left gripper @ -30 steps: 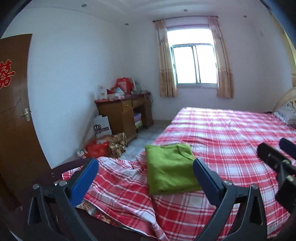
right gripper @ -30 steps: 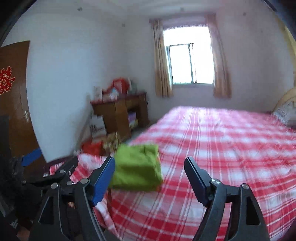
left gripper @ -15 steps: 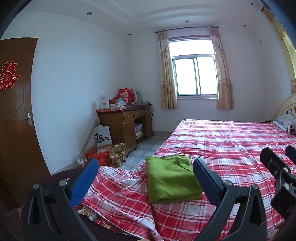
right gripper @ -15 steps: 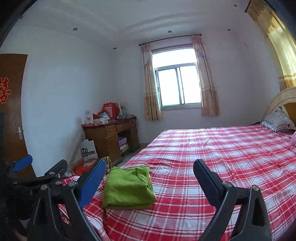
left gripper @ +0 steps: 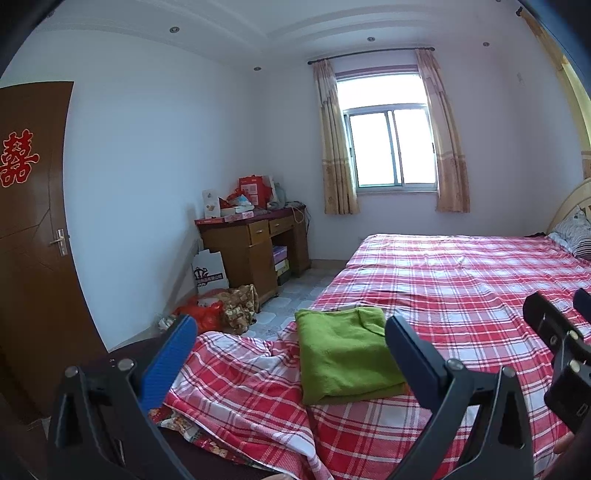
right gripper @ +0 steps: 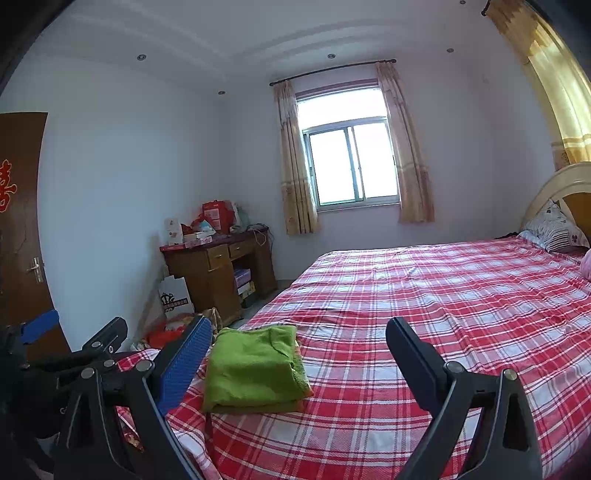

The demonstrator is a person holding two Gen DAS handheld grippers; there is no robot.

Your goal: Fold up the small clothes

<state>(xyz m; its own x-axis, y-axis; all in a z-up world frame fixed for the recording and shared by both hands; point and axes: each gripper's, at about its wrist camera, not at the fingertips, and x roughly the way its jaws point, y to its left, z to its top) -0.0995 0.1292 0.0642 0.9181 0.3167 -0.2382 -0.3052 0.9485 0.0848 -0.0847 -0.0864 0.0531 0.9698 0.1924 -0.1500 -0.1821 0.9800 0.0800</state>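
While the folded green top (left gripper: pixel 343 354) lies on the red checked bed (left gripper: pixel 461 280), the left gripper (left gripper: pixel 291 354) and right gripper (right gripper: pixel 299 354) both gape wide, holding nothing.

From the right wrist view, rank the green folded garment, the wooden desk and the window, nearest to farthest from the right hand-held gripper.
1. Green folded garment: on the bed, just ahead of the right hand-held gripper, to the left.
2. Wooden desk: against the left wall.
3. Window: far wall.

White walls (left gripper: pixel 155 155) and a ceiling (left gripper: pixel 229 26) with recessed spotlights enclose a bedroom. Daylight enters a sliding window (left gripper: pixel 390 147) flanked by beige curtains (left gripper: pixel 338 147). A cluttered wooden desk (left gripper: pixel 255 243) stands in the corner, a brown door (left gripper: pixel 29 240) at left, a red plaid bed (right gripper: pixel 443 295) fills the right.
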